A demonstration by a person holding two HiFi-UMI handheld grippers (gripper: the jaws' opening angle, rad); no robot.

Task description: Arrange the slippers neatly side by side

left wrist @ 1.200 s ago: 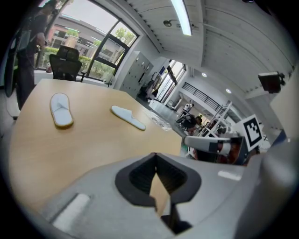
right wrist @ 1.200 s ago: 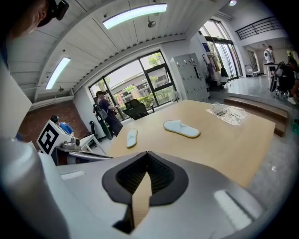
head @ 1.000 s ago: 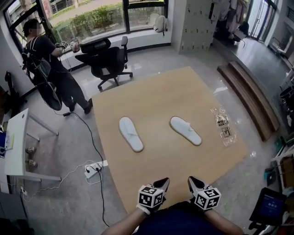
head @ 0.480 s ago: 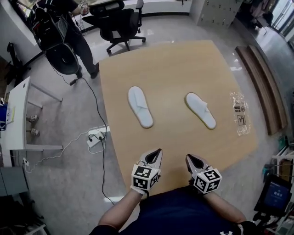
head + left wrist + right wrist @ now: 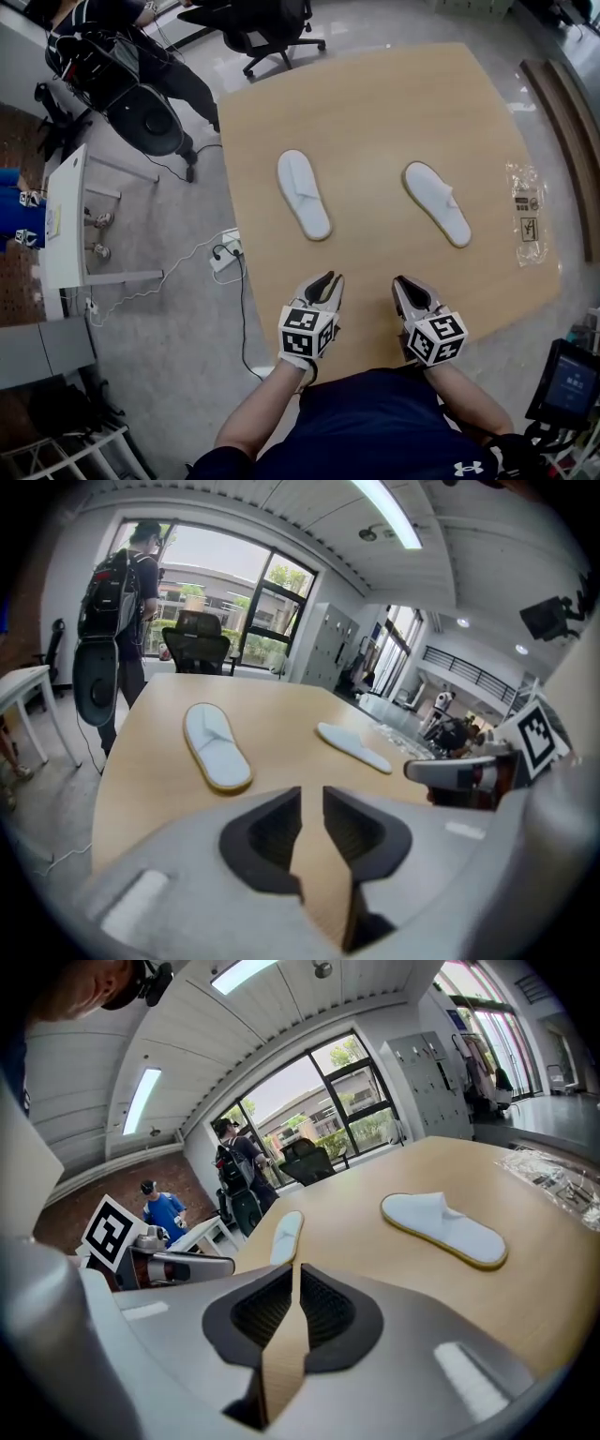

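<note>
Floor at the far left holds a white desk and a power strip, with a person standing beyond them. On the wooden table the left slipper lies slightly slanted. The right slipper sits well apart from it (slanted the same way, only more). Near the table's front edge, the left gripper has just been parting its jaws, leaving a narrow gap with nothing in it. The right gripper beside it is clenched and empty. By the right edge lies what looks like a clear plastic wrapper.
</note>
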